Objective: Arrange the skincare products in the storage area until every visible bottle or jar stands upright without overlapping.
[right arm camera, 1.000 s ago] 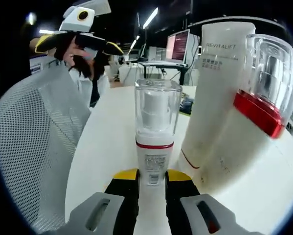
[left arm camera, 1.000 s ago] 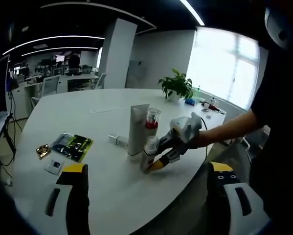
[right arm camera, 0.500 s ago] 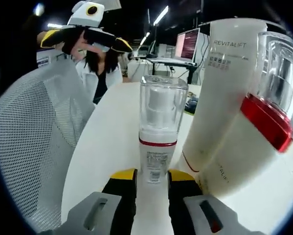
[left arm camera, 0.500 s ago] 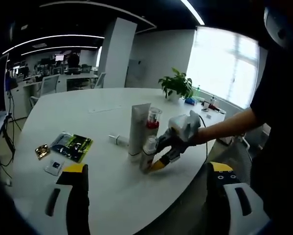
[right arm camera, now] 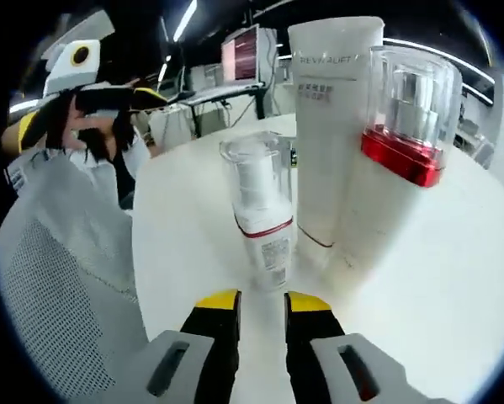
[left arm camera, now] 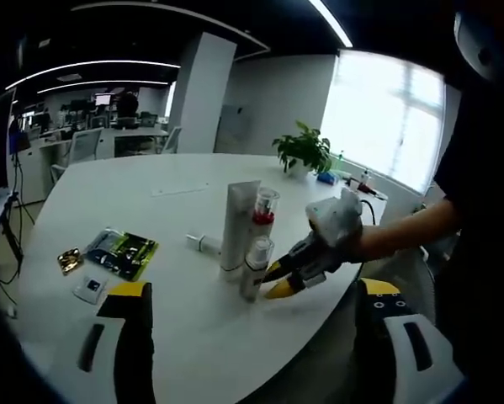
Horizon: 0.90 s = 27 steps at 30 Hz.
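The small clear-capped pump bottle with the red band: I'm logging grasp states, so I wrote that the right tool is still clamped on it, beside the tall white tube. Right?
Not quite. In the right gripper view the right tool has let go: its jaws sit just short of the small clear-capped pump bottle with the red band, which stands free on the white table. It is indeed beside the tall white tube.

Three skincare containers are standing together: one tall tube (left arm camera: pixel 236 229) and two clear-capped bottles (left arm camera: pixel 253 268) (left arm camera: pixel 264 212). Three flat packets (left arm camera: pixel 122 250) (left arm camera: pixel 69 260) (left arm camera: pixel 92 288) are lying apart on the worktop (left arm camera: pixel 108 194).
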Each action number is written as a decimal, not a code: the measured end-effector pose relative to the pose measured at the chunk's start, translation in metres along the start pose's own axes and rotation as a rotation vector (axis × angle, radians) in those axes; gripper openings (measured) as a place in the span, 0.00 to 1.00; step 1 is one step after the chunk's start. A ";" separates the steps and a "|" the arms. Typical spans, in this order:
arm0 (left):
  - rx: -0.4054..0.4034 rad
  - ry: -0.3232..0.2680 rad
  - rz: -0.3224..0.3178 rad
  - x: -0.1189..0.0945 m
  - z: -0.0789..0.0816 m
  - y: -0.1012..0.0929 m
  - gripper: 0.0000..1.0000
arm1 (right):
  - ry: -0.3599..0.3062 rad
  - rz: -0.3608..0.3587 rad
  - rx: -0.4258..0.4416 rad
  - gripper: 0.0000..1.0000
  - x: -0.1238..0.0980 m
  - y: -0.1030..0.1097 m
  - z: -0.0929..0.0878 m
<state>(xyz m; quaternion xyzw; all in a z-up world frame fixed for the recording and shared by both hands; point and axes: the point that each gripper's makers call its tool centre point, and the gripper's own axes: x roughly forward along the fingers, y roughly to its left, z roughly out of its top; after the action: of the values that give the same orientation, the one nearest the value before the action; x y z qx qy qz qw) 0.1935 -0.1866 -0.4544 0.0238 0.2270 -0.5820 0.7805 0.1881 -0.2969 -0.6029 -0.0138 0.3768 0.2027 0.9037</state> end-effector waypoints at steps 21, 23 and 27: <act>-0.006 -0.002 -0.007 -0.007 -0.005 0.004 0.93 | -0.019 -0.099 0.078 0.10 0.009 -0.011 0.009; -0.002 0.000 -0.008 -0.006 -0.004 0.003 0.93 | -0.025 -0.098 0.080 0.11 0.007 -0.011 0.010; -0.008 0.004 -0.012 -0.006 -0.003 0.003 0.92 | -0.040 -0.077 0.123 0.20 0.000 -0.008 0.013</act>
<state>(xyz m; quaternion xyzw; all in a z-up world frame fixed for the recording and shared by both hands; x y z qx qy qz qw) 0.1941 -0.1793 -0.4556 0.0208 0.2311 -0.5858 0.7765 0.1999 -0.3023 -0.5950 0.0312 0.3693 0.1443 0.9175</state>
